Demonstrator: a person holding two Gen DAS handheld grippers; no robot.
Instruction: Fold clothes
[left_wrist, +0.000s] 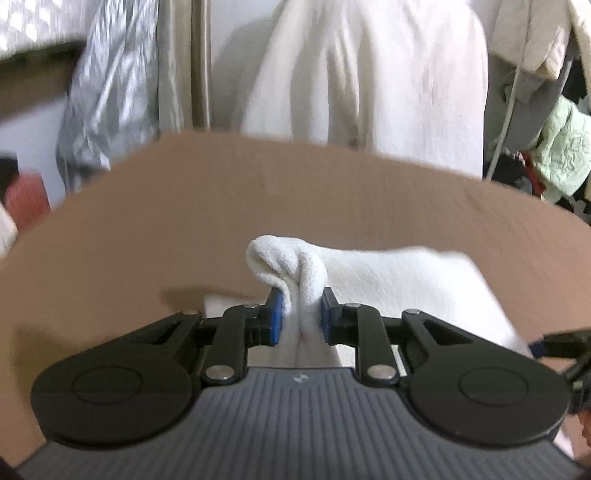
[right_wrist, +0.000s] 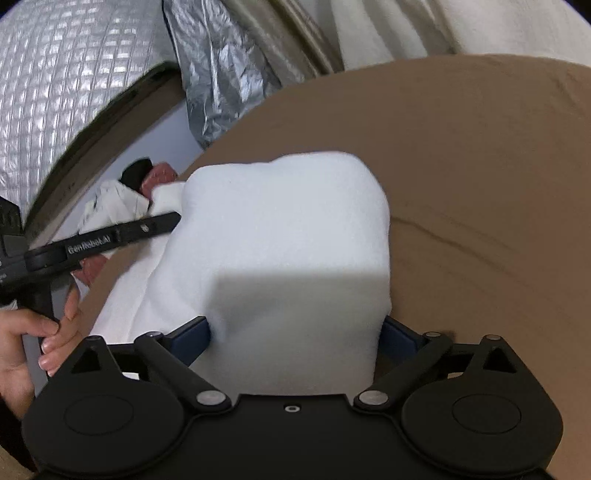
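In the left wrist view, the left gripper (left_wrist: 300, 314) sits low in the centre of the frame, its blue pads (left_wrist: 276, 314) clamped on a bunched ridge of the white fleecy cloth garment (left_wrist: 399, 280); the pinched fabric stands up in a rounded hump just above the pads. The rest of the garment spreads to the right of the frame across the flat brown table surface (left_wrist: 184, 206). Behind the table, in the upper centre, hangs a pale cream fabric (left_wrist: 369, 74), with a crinkled silver foil sheet (left_wrist: 107, 92) in the upper left and a heap of mixed clothes (left_wrist: 561, 147) at the right edge.

In the right wrist view, the right gripper (right_wrist: 295, 339) is at the bottom centre with its jaws spread wide apart, the folded white garment lying between them (whether the pads touch the fabric's sides cannot be told, as the cloth hides their inner faces). The garment forms a roughly square block in mid-frame, resting on the brown surface. At the left edge a person's hand (right_wrist: 26, 339) grips the handle of the other black gripper, whose arm reaches to the garment's upper left corner.
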